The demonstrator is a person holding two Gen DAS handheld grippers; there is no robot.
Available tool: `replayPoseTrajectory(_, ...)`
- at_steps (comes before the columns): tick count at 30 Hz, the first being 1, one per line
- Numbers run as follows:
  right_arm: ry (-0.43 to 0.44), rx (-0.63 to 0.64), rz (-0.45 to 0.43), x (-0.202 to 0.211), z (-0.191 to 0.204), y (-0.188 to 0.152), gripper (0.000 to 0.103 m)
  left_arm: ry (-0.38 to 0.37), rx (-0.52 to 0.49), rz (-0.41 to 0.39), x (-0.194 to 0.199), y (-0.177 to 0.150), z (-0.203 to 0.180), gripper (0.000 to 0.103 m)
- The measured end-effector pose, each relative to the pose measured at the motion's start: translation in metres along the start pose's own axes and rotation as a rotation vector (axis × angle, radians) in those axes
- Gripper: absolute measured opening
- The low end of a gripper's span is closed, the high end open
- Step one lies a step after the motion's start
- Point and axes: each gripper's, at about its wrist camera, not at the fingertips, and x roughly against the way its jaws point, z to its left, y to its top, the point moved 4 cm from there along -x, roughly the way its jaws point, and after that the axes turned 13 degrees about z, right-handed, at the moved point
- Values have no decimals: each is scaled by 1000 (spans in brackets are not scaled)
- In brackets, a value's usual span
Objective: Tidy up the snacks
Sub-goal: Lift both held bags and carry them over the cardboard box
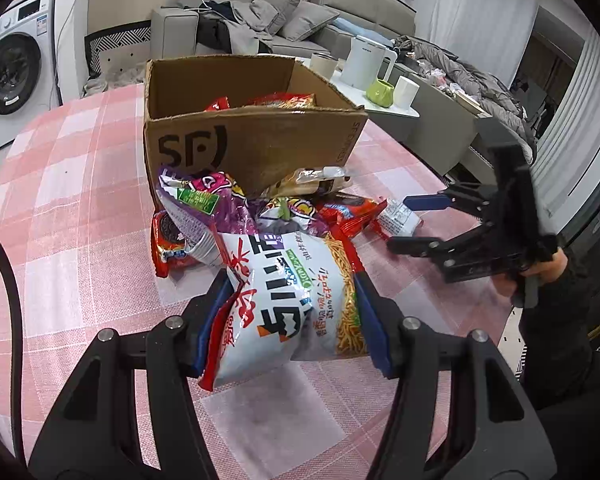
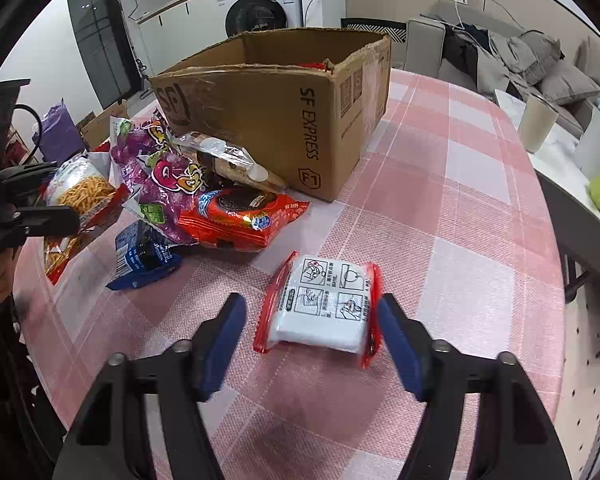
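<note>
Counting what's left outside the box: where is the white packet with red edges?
In the right wrist view the white packet lies alone on the checked tablecloth, between the right gripper's open jaws.

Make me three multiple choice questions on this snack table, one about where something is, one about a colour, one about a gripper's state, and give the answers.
1. Where does the cardboard box stand?
A. on the checked tablecloth
B. on the sofa
C. on the floor

2. What colour is the cookie packet?
A. green
B. red
C. yellow

3. What is the left gripper doing?
A. open over bare cloth
B. shut on a cup
C. shut on the noodle snack bag

Answers: 1 A, pink checks surround its base. 2 B, the wrapper is red. 3 C, both blue pads press the bag's sides.
</note>
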Motion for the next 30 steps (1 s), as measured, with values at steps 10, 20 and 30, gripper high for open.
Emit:
replayPoseTrajectory(10, -23, -46, 19, -4, -11, 0, 40, 1, 32, -38, 19, -4, 4, 57)
replayPoseTrajectory(20, -1, -38, -78, 33, -3, 1, 20, 9, 53, -74, 35, -2, 7, 57)
replayPoseTrajectory(30, 80, -52, -183, 65, 18, 15, 20, 25, 86, -124, 54, -3, 13, 57)
